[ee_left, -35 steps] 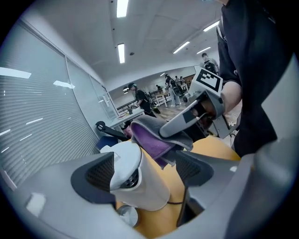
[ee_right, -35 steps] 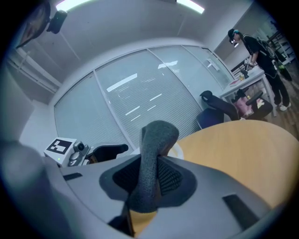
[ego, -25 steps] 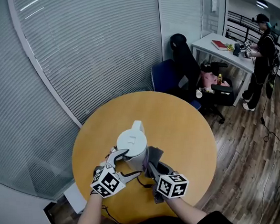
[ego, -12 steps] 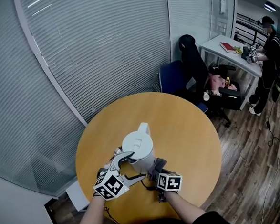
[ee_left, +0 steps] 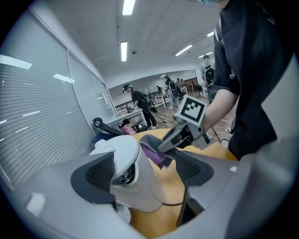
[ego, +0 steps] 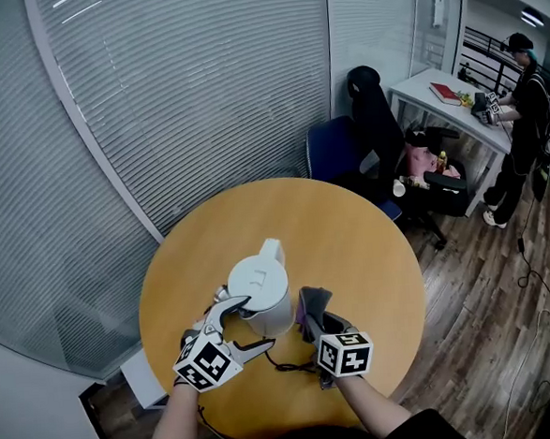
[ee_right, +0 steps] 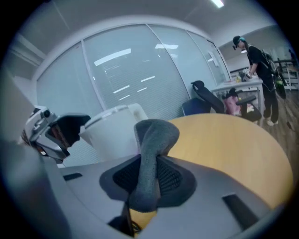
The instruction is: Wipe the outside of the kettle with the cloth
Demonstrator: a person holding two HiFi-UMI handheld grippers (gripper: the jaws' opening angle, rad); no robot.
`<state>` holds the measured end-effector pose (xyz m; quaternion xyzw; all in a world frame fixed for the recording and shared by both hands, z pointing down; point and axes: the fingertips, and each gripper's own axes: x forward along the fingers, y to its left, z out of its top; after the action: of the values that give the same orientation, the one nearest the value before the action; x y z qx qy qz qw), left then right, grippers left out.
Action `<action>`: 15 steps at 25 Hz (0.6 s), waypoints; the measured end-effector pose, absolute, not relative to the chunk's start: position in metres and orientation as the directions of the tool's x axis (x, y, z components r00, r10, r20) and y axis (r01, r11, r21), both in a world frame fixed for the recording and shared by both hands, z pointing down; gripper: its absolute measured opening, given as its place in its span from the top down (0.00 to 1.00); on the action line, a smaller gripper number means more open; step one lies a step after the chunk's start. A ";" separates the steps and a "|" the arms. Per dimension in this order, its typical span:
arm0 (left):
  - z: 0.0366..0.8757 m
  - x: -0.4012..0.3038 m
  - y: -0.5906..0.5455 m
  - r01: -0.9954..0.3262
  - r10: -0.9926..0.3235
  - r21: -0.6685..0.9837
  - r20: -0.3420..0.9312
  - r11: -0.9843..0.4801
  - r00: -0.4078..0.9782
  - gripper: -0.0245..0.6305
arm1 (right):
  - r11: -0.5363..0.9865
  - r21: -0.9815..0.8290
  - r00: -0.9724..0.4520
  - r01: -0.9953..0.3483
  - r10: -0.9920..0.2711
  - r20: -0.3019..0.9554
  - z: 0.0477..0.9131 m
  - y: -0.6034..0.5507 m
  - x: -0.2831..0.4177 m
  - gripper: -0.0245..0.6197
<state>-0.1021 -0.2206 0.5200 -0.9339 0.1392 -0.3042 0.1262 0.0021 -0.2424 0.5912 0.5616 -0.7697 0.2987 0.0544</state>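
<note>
A white kettle (ego: 259, 295) stands on the round wooden table (ego: 352, 246), near its front edge. My left gripper (ego: 243, 326) is open, a jaw on either side of the kettle (ee_left: 133, 179); the left pad lies against the lid and a gap shows at the right pad. My right gripper (ego: 312, 319) is shut on a grey cloth (ego: 312, 301) just right of the kettle. In the right gripper view the cloth (ee_right: 150, 149) stands folded up between the pads, beside the kettle (ee_right: 112, 130). The left gripper view shows the cloth (ee_left: 150, 149) close to the kettle's right side.
A black cord (ego: 278, 365) lies on the table between my grippers. Office chairs (ego: 363, 128) stand beyond the table's far right edge. Blinds over a glass wall (ego: 200, 88) run behind the table. A person (ego: 522, 103) stands at a desk far right.
My right gripper with the cloth has shifted a little along the kettle's near right side. The left gripper has stayed at the kettle.
</note>
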 end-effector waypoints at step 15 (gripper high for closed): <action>0.520 -0.097 -0.225 -0.285 -0.408 -0.304 0.512 -0.909 0.756 0.36 | 0.441 -0.278 -0.520 -0.853 -0.761 0.388 0.557 -0.275 -0.020 0.82</action>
<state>-0.0965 -0.2247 0.5199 -0.9311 0.1863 -0.2958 0.1039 -0.0200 -0.2754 0.5574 0.4788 -0.8426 0.2237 0.1029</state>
